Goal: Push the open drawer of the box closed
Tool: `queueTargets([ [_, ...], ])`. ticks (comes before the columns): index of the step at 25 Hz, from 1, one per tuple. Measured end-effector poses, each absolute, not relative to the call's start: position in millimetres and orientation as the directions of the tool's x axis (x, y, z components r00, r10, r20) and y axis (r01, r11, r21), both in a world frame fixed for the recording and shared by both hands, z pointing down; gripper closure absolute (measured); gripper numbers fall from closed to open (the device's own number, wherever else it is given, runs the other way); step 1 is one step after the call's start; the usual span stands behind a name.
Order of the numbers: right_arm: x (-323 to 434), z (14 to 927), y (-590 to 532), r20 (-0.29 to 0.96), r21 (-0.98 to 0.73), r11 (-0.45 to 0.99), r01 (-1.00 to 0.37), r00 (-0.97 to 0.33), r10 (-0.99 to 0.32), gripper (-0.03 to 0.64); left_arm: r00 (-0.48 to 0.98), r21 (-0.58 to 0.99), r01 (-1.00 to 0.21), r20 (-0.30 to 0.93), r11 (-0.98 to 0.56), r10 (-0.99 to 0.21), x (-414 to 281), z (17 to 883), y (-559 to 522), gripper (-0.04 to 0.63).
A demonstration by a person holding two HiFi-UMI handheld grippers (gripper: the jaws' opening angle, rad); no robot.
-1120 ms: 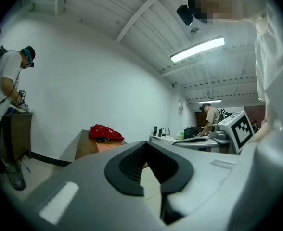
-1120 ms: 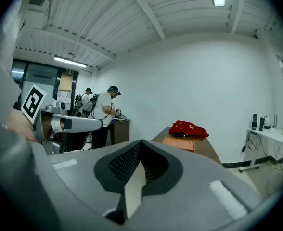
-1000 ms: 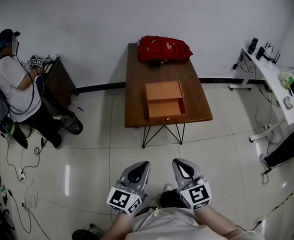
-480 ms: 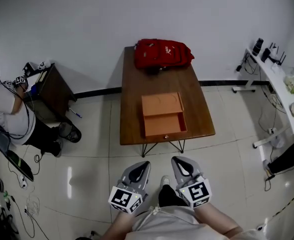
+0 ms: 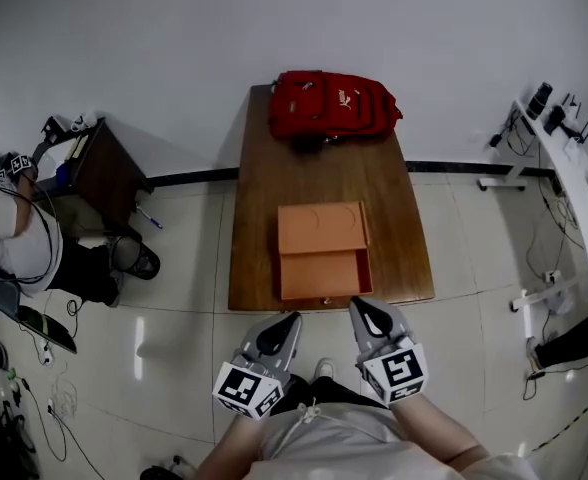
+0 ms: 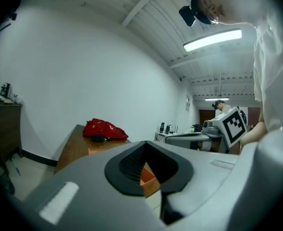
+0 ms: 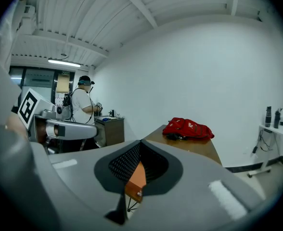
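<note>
Nearest to us, our pale shirt (image 5: 324, 448) fills the bottom of the head view, with a claw held out on either side of it. The left claw (image 5: 285, 321) and the right claw (image 5: 365, 307) each carry a marker cube, the left cube (image 5: 246, 392) and the right cube (image 5: 399, 373), close to our body. In each gripper view we see the two jaws pressed together at the tips, with nothing gripped between them. Only a small hollow between the pads stays open, and a sliver of orange shows through it. Both claws hang over the pale tiled floor (image 5: 174, 328), just short of the near edge of the wooden desk (image 5: 254, 218), touching neither it nor the box.

On the desk lies the orange box (image 5: 322, 227), and its drawer (image 5: 320, 274) stands pulled out toward us. The drawer front reaches almost to the desk's near edge, a little ahead of the gap between the claws.

Beyond the box, at the far end of the desk, a red backpack (image 5: 332, 106) lies against the white wall (image 5: 174, 48).

Off to the left we see a dark side cabinet (image 5: 99, 168), and beside it a person in a white top (image 5: 9, 243). At the right edge runs a white desk (image 5: 574, 183) with small items on it that we cannot make out.
</note>
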State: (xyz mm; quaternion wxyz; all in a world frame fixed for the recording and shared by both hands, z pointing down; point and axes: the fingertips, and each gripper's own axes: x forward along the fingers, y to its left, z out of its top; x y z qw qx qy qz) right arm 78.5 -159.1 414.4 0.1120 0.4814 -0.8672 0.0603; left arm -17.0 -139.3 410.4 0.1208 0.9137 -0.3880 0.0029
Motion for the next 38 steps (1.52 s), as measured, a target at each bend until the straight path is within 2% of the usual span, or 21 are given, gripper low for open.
queueTargets([
  [6,77,431,-174,0.277,-0.018,0.542,-0.84,-0.525,-0.805,0.609,0.689,0.26,-0.717,0.118,-0.647,-0.715,-18,422,-157,0.589],
  [9,78,452,-177,0.351,-0.042,0.533,-0.845,-0.512,-0.784,0.609,0.702,0.297,-0.702,0.138,-0.647,-0.699,-16,437,-163,0.589],
  [20,82,553,-186,0.532,-0.127,0.467,-0.875,-0.457,-0.713,0.609,0.725,0.39,-0.688,0.338,-0.612,-0.6,-11,544,-177,0.589],
  [28,82,625,-185,0.638,-0.169,0.434,-0.885,-0.434,-0.636,0.609,0.732,0.439,-0.681,0.402,-0.587,-0.549,0,606,-188,0.589],
  [38,78,637,-205,0.66,-0.238,0.41,-0.88,-0.456,-0.597,0.609,0.749,0.471,-0.662,0.441,-0.583,-0.494,7,617,-205,0.589],
])
